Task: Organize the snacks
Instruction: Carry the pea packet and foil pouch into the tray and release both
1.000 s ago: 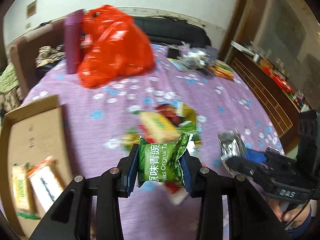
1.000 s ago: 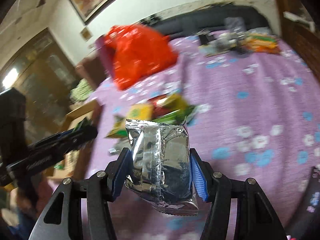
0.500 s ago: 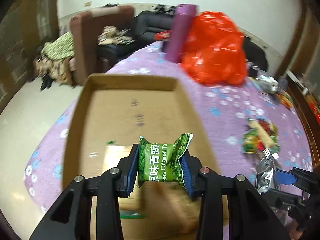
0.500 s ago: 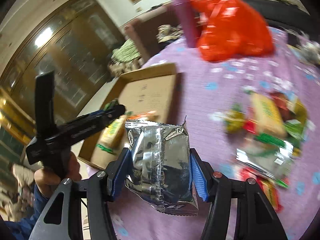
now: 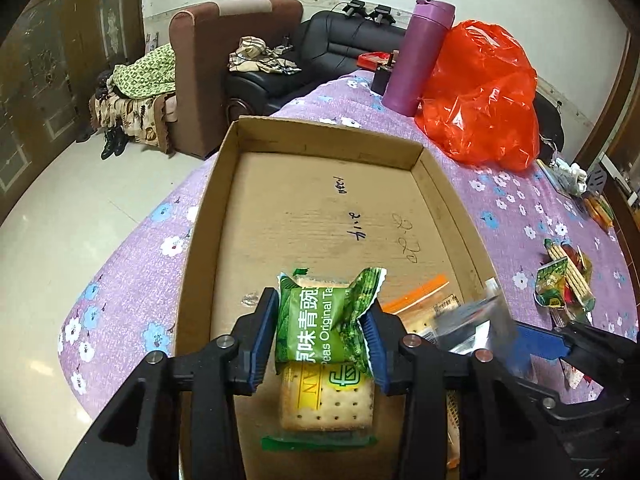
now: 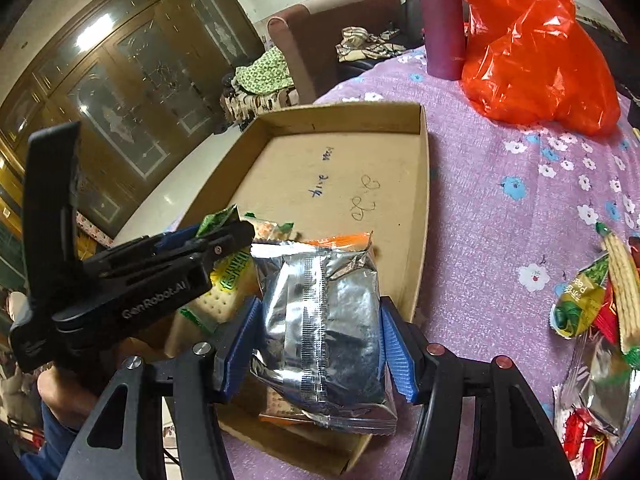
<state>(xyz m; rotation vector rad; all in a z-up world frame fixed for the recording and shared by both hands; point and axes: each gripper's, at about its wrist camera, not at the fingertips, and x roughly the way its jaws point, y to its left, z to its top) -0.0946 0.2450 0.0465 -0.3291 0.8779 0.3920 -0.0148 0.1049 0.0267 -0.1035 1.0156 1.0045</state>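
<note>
Purple flowered cloth [image 5: 520,208] fills our frames. On it at centre lies the cardboard tray [image 5: 448,200]. Over its near end our right gripper [image 6: 316,336] clamps a silver packet [image 6: 320,320]; our left gripper [image 5: 322,330], jaws just easing wider, has a green pea packet [image 5: 320,320] between its pads, over a cracker pack [image 5: 326,400].

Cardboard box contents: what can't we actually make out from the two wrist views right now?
- Left wrist: the silver packet is motion-blurred; no print readable.
- Left wrist: the cracker pack in the cardboard box is partly hidden under the green pea packet.
- Right wrist: the orange-edged pack is mostly covered by the silver packet.
- Right wrist: the loose snack pile is cut off at the right edge.
- Both: the handwriting on the box floor is too small to read.
</note>
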